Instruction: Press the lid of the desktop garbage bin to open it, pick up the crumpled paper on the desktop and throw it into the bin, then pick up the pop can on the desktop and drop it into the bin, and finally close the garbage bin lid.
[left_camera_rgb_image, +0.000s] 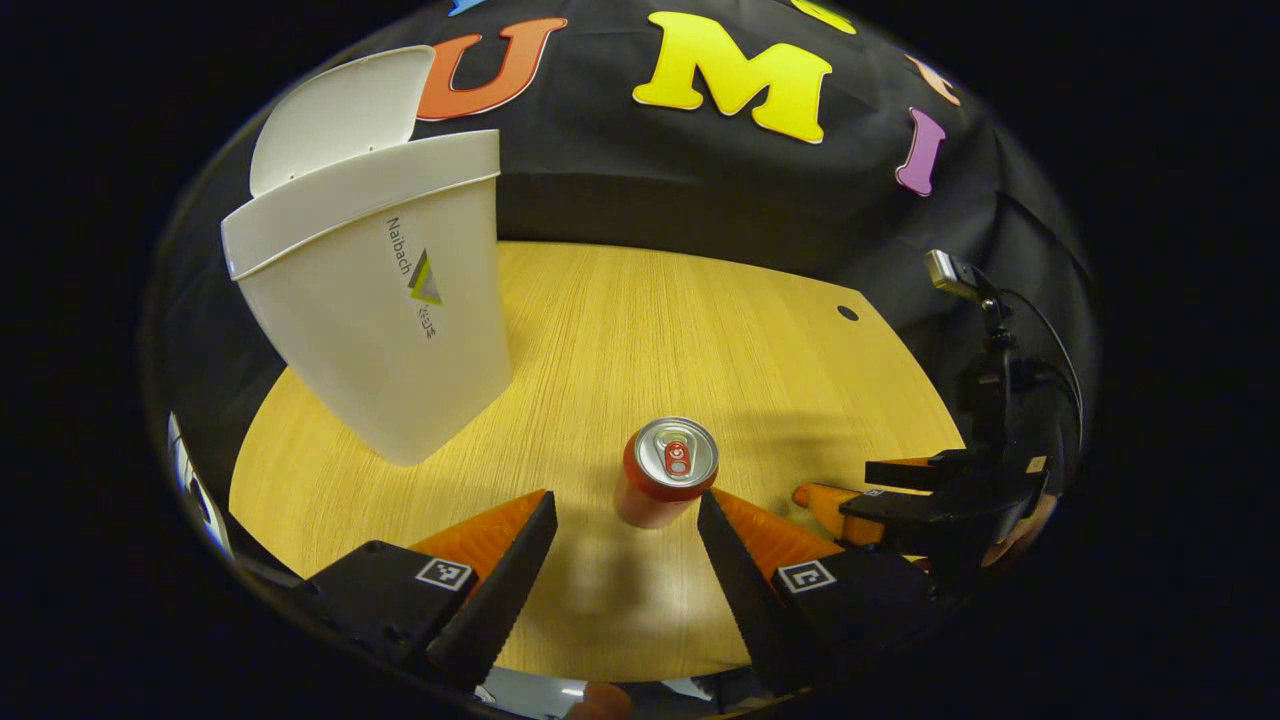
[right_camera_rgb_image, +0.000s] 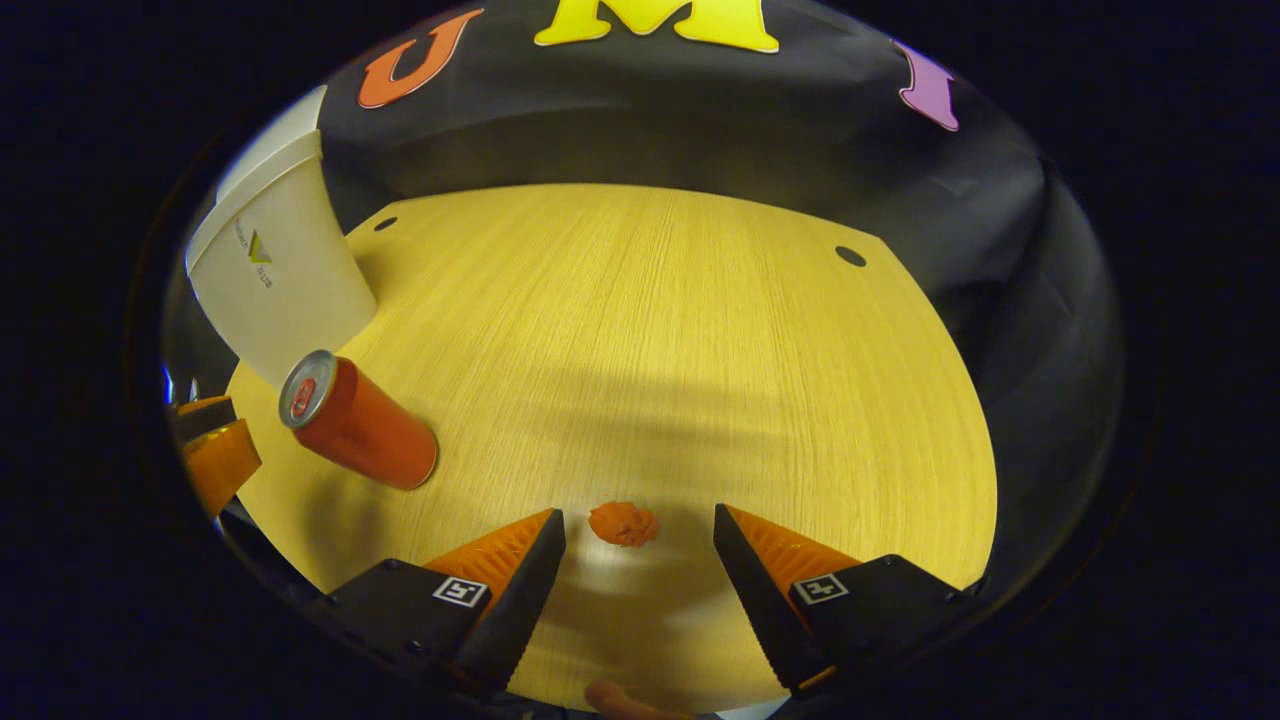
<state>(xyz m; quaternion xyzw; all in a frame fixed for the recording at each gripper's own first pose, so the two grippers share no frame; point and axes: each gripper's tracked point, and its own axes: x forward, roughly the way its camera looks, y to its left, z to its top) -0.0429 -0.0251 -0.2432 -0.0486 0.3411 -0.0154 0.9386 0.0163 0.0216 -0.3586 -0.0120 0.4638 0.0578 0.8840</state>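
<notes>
Pale wood-grain desk (right_camera_rgb_image: 700, 330) carries a white garbage bin (left_camera_rgb_image: 390, 330), lid (left_camera_rgb_image: 335, 115) already up, wordmark "Naibach" on its side. Right tongs (right_camera_rgb_image: 638, 570) stand wide open, empty, with the small orange crumpled paper (right_camera_rgb_image: 623, 523) just ahead: light, squashy, best pinched across its middle. Left tongs (left_camera_rgb_image: 625, 560) gape empty before the upright red pop can (left_camera_rgb_image: 665, 470): thin, slippery walls; grip mid-body.

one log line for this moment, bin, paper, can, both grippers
bin lid open | crumpled paper on desktop, between open right gripper fingers | pop can upright, ahead of open left gripper
</notes>
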